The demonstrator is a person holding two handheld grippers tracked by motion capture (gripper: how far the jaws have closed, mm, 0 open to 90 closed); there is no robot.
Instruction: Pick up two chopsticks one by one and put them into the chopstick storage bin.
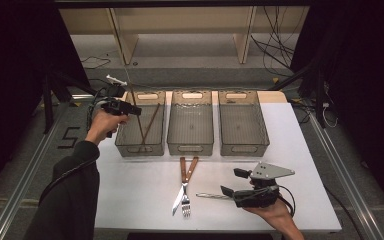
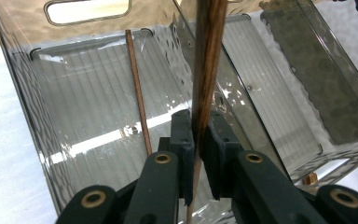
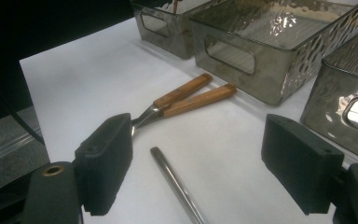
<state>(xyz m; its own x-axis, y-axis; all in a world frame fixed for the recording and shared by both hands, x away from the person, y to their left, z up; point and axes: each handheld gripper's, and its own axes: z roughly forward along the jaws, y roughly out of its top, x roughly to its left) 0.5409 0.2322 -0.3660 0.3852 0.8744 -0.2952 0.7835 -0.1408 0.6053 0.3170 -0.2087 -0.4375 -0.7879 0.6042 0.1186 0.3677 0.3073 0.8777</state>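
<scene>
The left gripper clenches a wooden chopstick above the left bin, where another chopstick lies. Near the tabletop's front edge, the right gripper rests with jaws released around a metal handle.

A white table stands on a grey floor, with metal rails running along both of its sides. Beyond the table's far edge stands pale wooden shelving (its uprights slanting down to the floor), and loose black cables trail beside it. Both sides of the room are dark. A "5" is marked left of the table.
</scene>
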